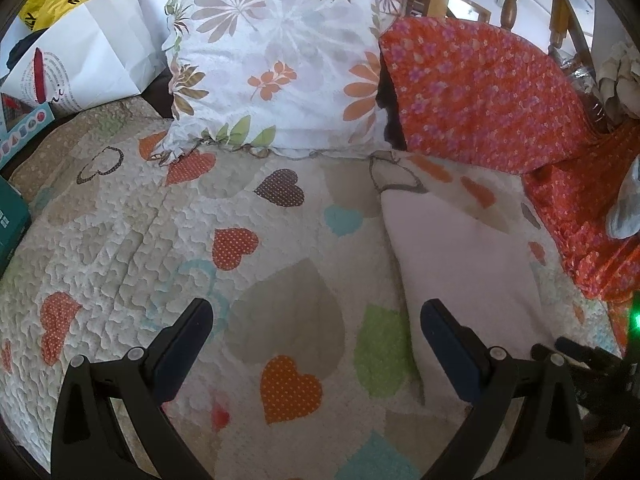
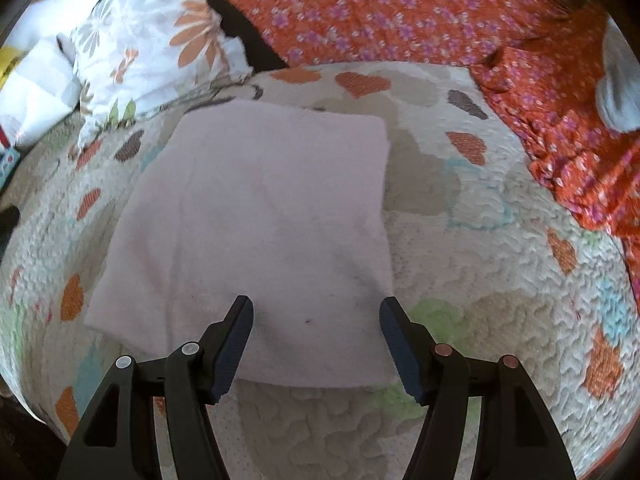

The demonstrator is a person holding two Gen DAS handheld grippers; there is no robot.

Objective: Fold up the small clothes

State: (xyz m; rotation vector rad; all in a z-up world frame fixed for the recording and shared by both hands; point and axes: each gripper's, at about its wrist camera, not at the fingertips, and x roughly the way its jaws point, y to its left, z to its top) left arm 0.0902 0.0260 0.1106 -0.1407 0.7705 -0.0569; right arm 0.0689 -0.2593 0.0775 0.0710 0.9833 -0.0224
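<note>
Folding looks mostly done: the pale pink cloth (image 2: pixel 256 232) lies as a flat rectangle on the heart-patterned quilt (image 2: pixel 480 280), both the left hand-held gripper (image 1: pixel 316 332) and right hand-held gripper (image 2: pixel 316 328) spread apart, holding nothing.

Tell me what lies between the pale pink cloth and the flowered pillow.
Only bare heart-patterned quilt. The right wrist view shows a strip of it separating the pale pink cloth from the flowered pillow, with nothing else lying there.
</note>
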